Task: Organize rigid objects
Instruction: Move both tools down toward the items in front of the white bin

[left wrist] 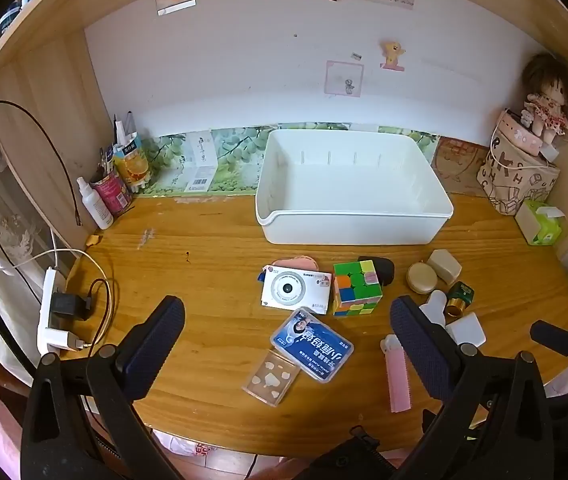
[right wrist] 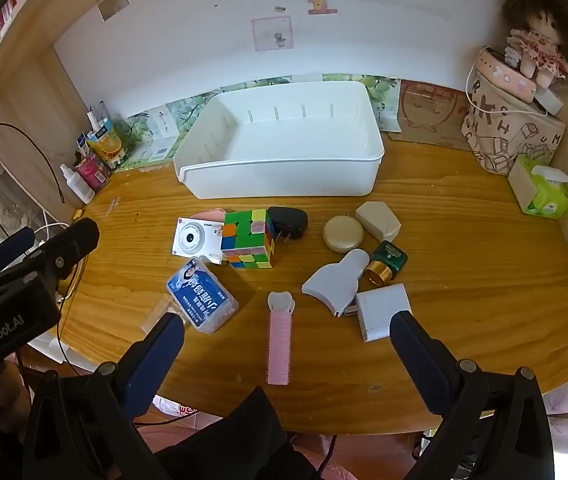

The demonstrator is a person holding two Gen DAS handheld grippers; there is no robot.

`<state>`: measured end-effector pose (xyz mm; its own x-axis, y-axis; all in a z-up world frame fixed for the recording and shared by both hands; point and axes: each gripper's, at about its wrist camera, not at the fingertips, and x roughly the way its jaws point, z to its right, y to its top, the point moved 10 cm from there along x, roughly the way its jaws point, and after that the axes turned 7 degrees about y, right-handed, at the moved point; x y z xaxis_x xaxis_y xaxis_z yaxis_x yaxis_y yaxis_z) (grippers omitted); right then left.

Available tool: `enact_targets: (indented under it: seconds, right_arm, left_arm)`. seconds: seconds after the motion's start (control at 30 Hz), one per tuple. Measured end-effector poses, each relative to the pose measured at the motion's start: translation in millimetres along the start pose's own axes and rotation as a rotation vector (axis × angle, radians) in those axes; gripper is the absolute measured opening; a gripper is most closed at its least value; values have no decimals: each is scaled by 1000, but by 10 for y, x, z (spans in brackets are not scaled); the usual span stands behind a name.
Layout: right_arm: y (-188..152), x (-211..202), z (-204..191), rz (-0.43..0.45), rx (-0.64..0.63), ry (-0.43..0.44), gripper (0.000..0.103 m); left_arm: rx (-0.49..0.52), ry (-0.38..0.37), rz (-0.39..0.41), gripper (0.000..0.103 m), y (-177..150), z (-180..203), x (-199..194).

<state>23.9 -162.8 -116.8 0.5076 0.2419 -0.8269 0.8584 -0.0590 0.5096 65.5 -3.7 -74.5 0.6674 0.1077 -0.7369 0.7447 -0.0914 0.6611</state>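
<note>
An empty white bin (left wrist: 364, 224) (right wrist: 284, 184) stands at the back of the wooden desk. In front of it lie a white toy camera (left wrist: 294, 292) (right wrist: 194, 242), a colour cube (left wrist: 356, 288) (right wrist: 249, 238), a black plug (right wrist: 289, 222), a blue card box (left wrist: 312, 346) (right wrist: 202, 294), a clear case (left wrist: 271, 378), a pink comb (left wrist: 397, 376) (right wrist: 280, 340), a round compact (left wrist: 423, 278) (right wrist: 343, 233), a green-gold bottle (right wrist: 386, 262) and white chargers (right wrist: 382, 312). My left gripper (left wrist: 287, 336) and right gripper (right wrist: 287, 340) hover open above the front edge, holding nothing.
Bottles and a pen cup (left wrist: 120, 184) crowd the back left corner. A power strip with cables (left wrist: 54, 312) lies at the left edge. A patterned bag with a doll (right wrist: 512, 136) and a green tissue pack (right wrist: 544, 192) fill the right side.
</note>
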Motion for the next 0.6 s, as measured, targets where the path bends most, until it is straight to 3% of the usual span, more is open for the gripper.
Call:
enact_targets:
  seconds: [0.23, 0.4, 0.6]
  right_arm:
    - [1, 16, -33, 0, 2, -2, 103]
    - [11, 29, -67, -3, 1, -4, 103]
    - [15, 22, -94, -3, 8, -10, 103]
  left_arm:
    - [-35, -59, -16, 102, -10, -33, 7]
    - [-24, -43, -22, 102, 2, -41, 34]
    - [-36, -83, -8, 102, 23, -74, 19]
